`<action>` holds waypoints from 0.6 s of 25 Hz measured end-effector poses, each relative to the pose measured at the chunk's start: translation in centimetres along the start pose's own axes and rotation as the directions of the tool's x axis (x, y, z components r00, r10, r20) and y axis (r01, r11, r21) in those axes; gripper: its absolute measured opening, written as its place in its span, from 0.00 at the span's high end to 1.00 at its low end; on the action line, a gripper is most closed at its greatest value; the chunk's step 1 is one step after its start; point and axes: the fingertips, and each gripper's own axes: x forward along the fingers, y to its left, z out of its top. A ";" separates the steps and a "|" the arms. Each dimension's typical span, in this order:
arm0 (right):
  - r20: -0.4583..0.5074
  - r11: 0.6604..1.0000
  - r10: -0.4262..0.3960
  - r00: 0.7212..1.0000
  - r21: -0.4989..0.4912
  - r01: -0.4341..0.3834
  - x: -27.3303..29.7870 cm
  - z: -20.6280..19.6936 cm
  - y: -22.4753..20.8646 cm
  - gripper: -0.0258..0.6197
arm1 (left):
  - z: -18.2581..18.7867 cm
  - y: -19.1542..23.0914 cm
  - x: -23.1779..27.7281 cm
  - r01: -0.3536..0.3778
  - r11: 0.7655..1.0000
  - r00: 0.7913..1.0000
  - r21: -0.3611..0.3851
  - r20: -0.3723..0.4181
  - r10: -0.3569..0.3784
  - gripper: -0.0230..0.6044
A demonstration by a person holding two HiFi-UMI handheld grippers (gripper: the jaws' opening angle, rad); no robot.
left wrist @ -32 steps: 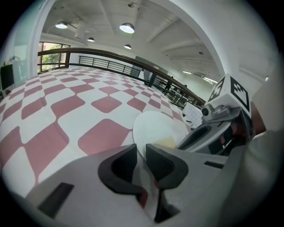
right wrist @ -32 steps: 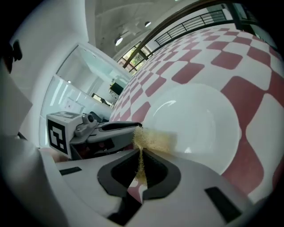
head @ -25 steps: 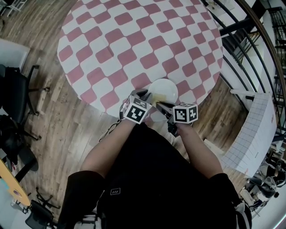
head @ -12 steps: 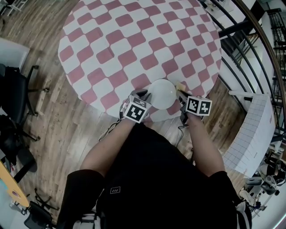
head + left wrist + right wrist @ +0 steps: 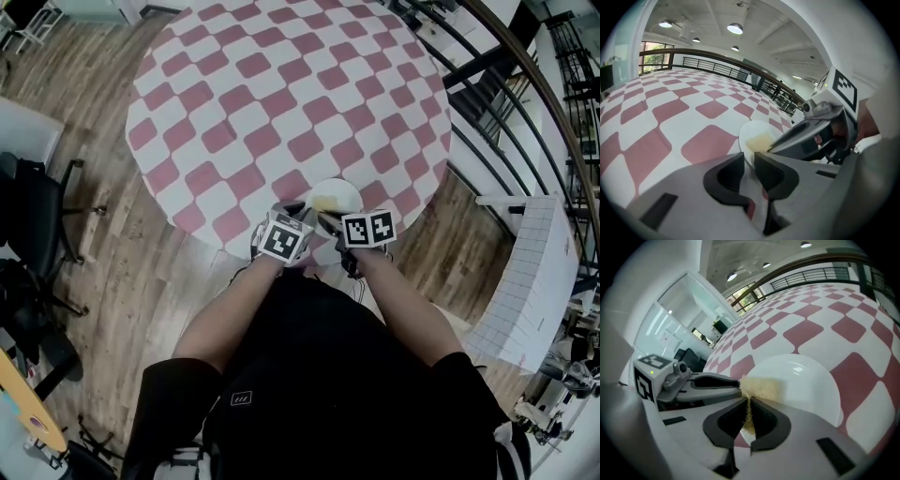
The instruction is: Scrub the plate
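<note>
Pinches rim of stiff, likely slick, breakable white ceramic plate (image 5: 339, 194) at tabletop's (image 5: 281, 94) near edge in left gripper (image 5: 750, 166); squeezes soft yellow sponge (image 5: 761, 387) in right gripper (image 5: 749, 416).

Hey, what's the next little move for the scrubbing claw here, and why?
Probably sweep the right claw forward so its yellow sponge rubs across the white plate. The sponge is pinched in that claw at the plate's near edge; most of the plate lies bare beyond it, and the left claw grips the rim.
</note>
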 end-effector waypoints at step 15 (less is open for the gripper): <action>0.164 0.943 -0.297 0.941 0.205 0.262 -7.7 1.1 -8.7 0.91 | 0.9 0.0 -0.8 0.094 0.993 0.994 -0.077 -0.047 -0.098 0.85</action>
